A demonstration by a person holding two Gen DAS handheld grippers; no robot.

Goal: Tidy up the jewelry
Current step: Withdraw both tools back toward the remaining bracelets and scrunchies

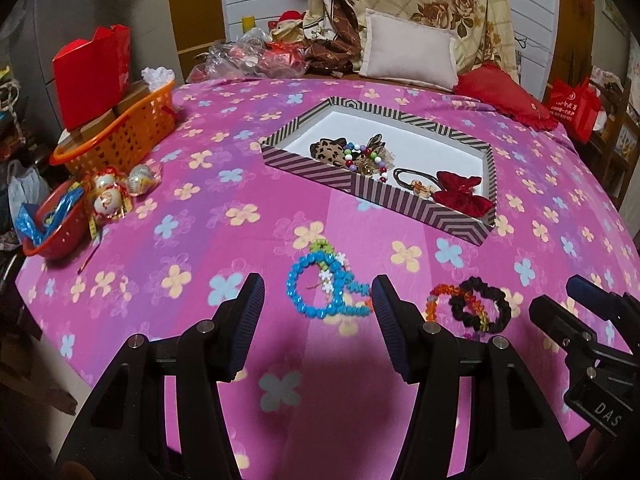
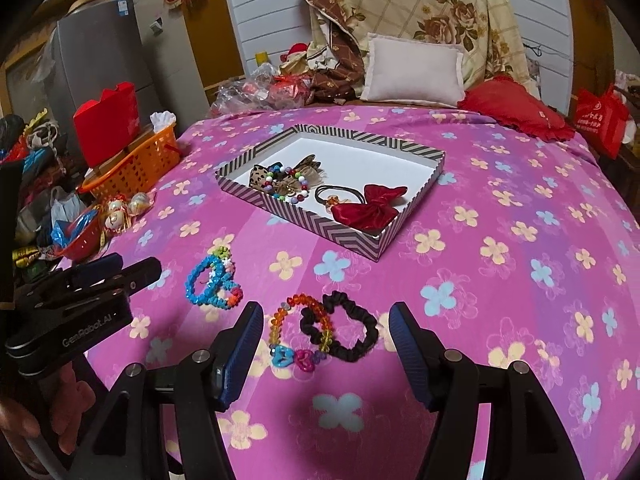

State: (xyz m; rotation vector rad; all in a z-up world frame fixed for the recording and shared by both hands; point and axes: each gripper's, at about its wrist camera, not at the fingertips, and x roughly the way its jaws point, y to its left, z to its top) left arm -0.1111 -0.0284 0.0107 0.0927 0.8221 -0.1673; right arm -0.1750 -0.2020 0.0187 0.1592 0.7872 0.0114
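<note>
A striped box on the pink flowered cloth holds a leopard bow, a multicolour bead bracelet, a dark hair tie and a red bow. On the cloth in front lie blue bead bracelets, an orange bead bracelet and a black scrunchie. My left gripper is open and empty, just before the blue bracelets. My right gripper is open and empty, astride the orange bracelet and scrunchie.
An orange basket with a red box stands at the left edge, with a red bowl and wrapped balls nearby. Pillows, a red cushion and bedding lie behind the table.
</note>
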